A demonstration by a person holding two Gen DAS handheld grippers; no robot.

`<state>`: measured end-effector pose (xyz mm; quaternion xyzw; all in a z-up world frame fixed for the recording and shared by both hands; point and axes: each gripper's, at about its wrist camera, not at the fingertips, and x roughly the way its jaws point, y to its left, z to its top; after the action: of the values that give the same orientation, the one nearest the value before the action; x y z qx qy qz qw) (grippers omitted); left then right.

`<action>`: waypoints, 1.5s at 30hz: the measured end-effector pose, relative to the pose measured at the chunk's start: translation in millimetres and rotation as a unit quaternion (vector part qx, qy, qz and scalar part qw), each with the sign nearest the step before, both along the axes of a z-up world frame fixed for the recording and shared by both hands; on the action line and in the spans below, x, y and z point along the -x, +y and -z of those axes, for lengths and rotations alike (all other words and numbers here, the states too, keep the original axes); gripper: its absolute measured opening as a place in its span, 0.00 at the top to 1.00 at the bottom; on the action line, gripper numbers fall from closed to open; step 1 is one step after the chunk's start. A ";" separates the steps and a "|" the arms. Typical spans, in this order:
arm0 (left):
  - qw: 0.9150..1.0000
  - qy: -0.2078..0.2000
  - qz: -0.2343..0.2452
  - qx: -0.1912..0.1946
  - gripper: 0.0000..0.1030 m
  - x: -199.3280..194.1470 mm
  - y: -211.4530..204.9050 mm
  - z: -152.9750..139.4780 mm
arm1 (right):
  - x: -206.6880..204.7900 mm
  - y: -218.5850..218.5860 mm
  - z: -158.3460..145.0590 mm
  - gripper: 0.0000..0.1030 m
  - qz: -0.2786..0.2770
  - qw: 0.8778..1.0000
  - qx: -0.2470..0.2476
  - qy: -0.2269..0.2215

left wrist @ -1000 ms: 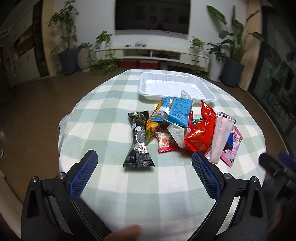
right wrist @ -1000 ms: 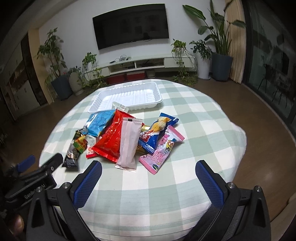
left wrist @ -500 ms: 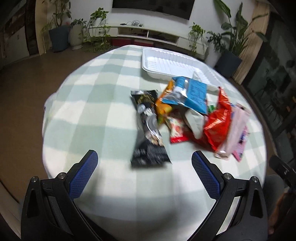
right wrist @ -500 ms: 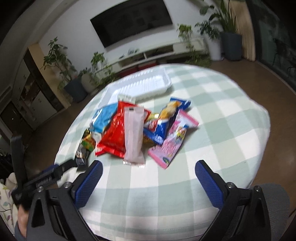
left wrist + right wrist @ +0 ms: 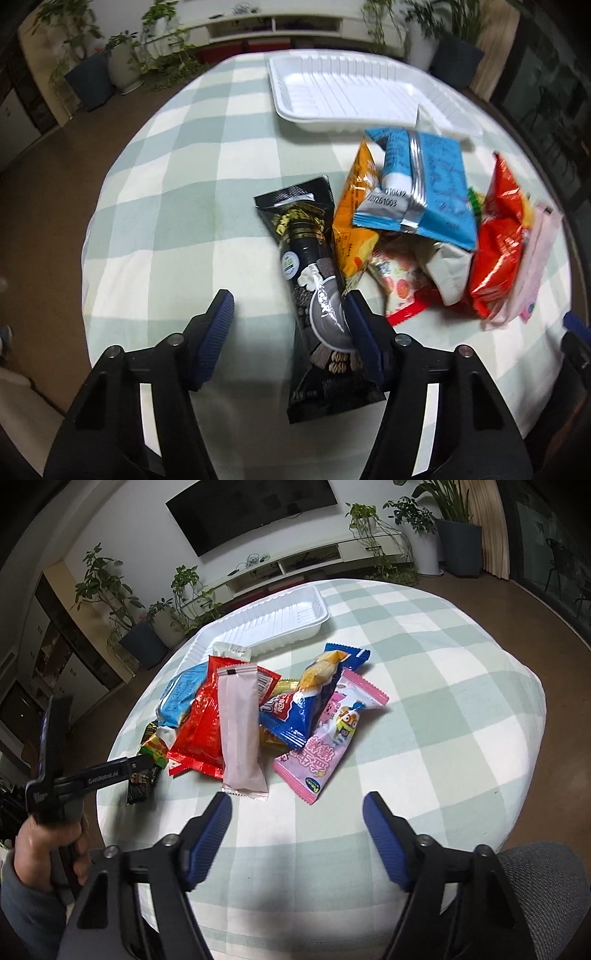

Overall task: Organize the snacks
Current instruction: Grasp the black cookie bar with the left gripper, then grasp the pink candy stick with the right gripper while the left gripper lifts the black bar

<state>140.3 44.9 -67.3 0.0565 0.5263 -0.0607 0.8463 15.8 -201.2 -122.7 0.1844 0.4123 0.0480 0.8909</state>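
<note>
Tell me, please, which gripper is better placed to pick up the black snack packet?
Left. The left gripper is closing with the black packet between its jaws; the right gripper faces bare tablecloth.

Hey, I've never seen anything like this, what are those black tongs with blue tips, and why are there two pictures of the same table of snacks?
Those are hand-held grippers, one in each of a person's hands, each with a wide-angle camera looking along its two fingers. One picture is from the left gripper, the other from the right gripper, so you see one table twice. On the green checked tablecloth lies a pile of snack packets and an empty white tray behind it. The left gripper's jaws are closing around a black cookie packet, with one finger against its edge, not yet clamped. The right gripper's jaws are also closing, with nothing between them; the pale pink packet and the cartoon pink packet lie just ahead.
</note>
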 end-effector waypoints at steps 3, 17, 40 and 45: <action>1.000 0.010 0.011 -0.022 0.41 -7.4 -3.6 6.8 | -4.0 -1.2 1.0 0.29 -0.005 1.000 -0.001 -0.002; 0.999 0.021 0.043 0.002 0.75 -12.9 0.3 15.6 | -8.0 1.7 2.0 0.30 -0.014 1.000 0.000 -0.008; 0.991 -0.008 0.003 0.134 0.81 30.0 42.2 9.9 | -37.7 -23.8 11.6 0.40 0.024 0.999 -0.013 0.023; 0.984 -0.009 0.003 0.180 0.81 55.0 42.8 16.1 | -59.9 -22.2 22.6 0.46 0.026 0.999 0.000 0.046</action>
<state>85.3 87.7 -83.4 -0.0941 0.4993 -0.1566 0.8470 75.7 -223.4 -145.2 0.1973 0.4483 0.0164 0.8717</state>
